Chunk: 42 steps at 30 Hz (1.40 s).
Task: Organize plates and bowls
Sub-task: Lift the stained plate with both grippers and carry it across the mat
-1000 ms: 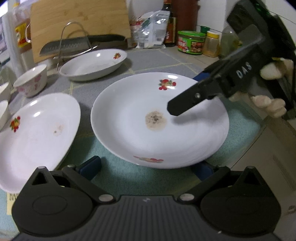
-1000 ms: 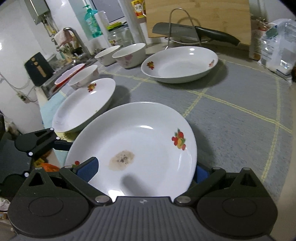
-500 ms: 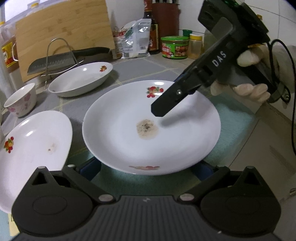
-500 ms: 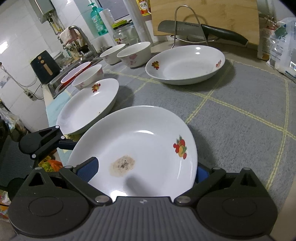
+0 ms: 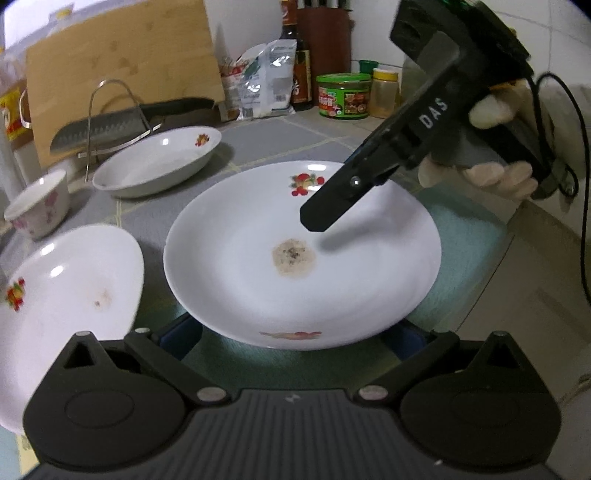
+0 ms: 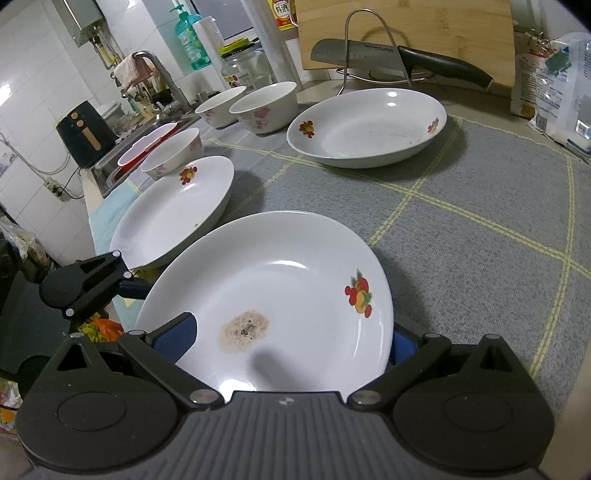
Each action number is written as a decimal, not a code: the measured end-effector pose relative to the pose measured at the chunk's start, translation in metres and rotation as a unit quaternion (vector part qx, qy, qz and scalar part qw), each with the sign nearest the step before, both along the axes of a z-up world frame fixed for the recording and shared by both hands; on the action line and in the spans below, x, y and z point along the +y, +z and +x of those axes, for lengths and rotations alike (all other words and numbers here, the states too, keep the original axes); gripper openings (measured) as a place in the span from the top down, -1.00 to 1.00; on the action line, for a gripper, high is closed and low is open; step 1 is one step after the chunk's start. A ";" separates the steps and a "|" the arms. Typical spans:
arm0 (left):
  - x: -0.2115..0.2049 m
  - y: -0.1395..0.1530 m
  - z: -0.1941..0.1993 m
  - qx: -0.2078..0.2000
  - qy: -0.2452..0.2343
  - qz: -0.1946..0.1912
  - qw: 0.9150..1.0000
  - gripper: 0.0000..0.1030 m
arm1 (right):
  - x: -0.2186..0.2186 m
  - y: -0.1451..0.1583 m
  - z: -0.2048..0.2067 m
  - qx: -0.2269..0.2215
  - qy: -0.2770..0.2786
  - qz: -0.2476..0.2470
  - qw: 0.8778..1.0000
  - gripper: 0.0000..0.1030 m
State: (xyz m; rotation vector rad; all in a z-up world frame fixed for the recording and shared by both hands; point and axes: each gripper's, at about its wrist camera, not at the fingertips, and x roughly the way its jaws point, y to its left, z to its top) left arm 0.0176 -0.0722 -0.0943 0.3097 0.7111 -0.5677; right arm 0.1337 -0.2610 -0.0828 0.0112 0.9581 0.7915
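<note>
Right gripper (image 6: pixel 291 343) clamps stained plate (image 6: pixel 295 280) rim, one finger above; left gripper (image 5: pixel 291 332) wide, plate between fingers.

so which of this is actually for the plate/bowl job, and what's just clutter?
Job:
stained plate
second plate
deep dish
bowls
left gripper
right gripper

Clutter:
knife
cutting board
soap bottle
green tin
bags
</note>
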 end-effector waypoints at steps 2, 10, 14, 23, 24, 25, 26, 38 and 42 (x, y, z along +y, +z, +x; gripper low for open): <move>0.000 0.001 0.000 -0.005 -0.008 0.003 1.000 -0.99 | 0.000 0.000 0.001 0.000 0.000 0.000 1.000 -1.00; 0.002 0.002 0.000 -0.007 -0.013 0.000 1.000 -0.99 | 0.001 0.001 0.001 0.001 0.000 -0.001 1.000 -1.00; 0.003 0.003 0.000 -0.006 -0.015 -0.002 1.000 -0.98 | 0.001 0.001 0.002 0.001 0.001 -0.003 1.000 -1.00; 0.002 0.007 -0.001 -0.006 -0.018 -0.002 1.000 -0.97 | 0.002 0.005 -0.002 -0.007 0.001 -0.012 1.000 -1.00; 0.001 0.008 -0.001 -0.008 -0.018 -0.002 1.000 -0.97 | 0.001 0.006 -0.002 -0.009 0.001 -0.013 1.000 -1.00; 0.000 0.011 -0.001 -0.009 -0.019 -0.002 1.000 -0.97 | 0.000 0.007 -0.003 -0.011 0.001 -0.013 1.000 -1.00; 0.000 0.012 0.000 -0.010 -0.020 -0.002 1.000 -0.97 | -0.002 0.009 -0.003 -0.013 -0.002 -0.013 1.000 -1.00; -0.038 0.029 0.034 -0.034 -0.040 -0.013 0.999 -0.97 | -0.047 0.033 0.008 -0.049 -0.036 -0.019 0.998 -1.00; -0.059 0.025 0.052 -0.036 -0.042 -0.018 0.998 -0.97 | -0.068 0.030 0.019 -0.051 -0.051 -0.022 0.997 -1.00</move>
